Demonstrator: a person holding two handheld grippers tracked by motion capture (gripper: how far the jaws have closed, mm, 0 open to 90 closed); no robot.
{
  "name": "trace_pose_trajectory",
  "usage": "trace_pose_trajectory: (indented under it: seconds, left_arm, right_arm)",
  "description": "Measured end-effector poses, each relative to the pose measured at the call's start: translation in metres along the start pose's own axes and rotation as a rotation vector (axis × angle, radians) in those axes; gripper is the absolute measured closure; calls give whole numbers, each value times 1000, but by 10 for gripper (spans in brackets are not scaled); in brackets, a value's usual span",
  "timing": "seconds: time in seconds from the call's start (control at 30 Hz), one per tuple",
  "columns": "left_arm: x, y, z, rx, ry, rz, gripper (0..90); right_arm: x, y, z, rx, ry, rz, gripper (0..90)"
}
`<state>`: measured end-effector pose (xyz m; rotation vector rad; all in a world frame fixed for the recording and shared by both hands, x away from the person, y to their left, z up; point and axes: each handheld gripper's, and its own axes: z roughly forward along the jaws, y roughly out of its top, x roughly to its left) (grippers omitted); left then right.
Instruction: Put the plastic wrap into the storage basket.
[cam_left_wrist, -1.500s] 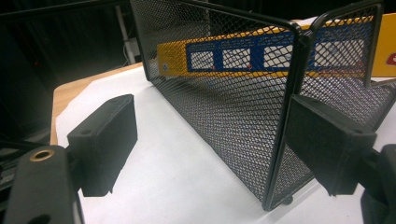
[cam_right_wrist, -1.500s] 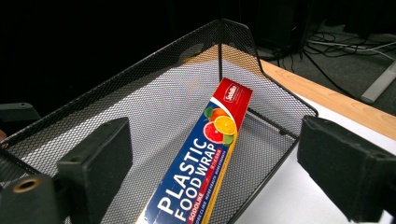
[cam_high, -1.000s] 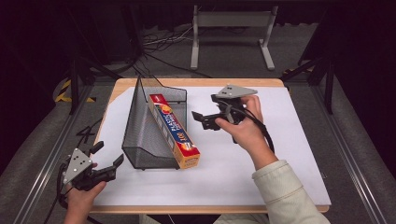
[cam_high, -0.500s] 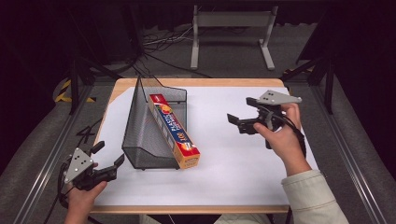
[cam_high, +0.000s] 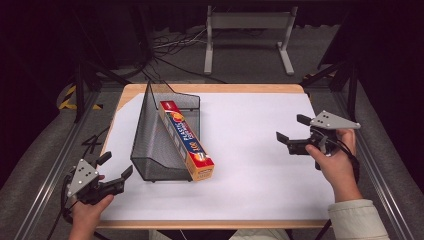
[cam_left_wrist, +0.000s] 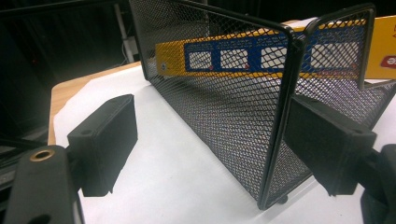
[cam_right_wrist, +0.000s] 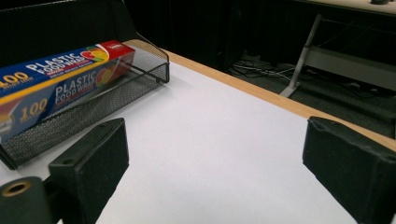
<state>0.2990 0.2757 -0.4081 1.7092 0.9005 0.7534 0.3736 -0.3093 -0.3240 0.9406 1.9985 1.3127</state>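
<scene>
A long box of plastic food wrap (cam_high: 186, 140) lies in a black wire-mesh tray (cam_high: 150, 145) left of the table's middle, its near end sticking out past the tray's front. Through the mesh wall (cam_left_wrist: 224, 107) the box (cam_left_wrist: 261, 56) appears yellow and blue. My left gripper (cam_high: 114, 172) is open at the table's front left corner, just off the tray's near corner, nothing between its jaws. My right gripper (cam_high: 292, 131) is open at the right edge, held above the white sheet, far from the box (cam_right_wrist: 60, 84).
A white sheet (cam_high: 250, 150) covers most of the wooden table (cam_high: 210, 88). Beyond the far edge stand a metal frame (cam_high: 247, 30) and cables on the floor. Dark rails run along both sides of the table.
My right gripper has drawn back from beside the box to the table's right edge, staying open. The left gripper, box and tray have not moved.
</scene>
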Motion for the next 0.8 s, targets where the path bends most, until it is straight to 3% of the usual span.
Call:
trace_pose_trajectory:
  seconds: [0.03, 0.2, 0.43, 0.8]
  left_arm:
    - [0, 0, 1, 2, 0, -1, 184]
    - [-1, -1, 2, 6, 0, 3, 184]
    - [-1, -4, 2, 5, 1, 0, 184]
    - [0, -4, 2, -4, -9, -4, 184]
  right_arm:
    - [-5, -12, -3, -2, -8, 15, 69]
    - [-11, -33, -3, 11, -28, 42, 64]
    - [-13, -70, 3, 48, -38, 70, 54]
    - [-7, -88, 9, 79, -35, 59, 47]
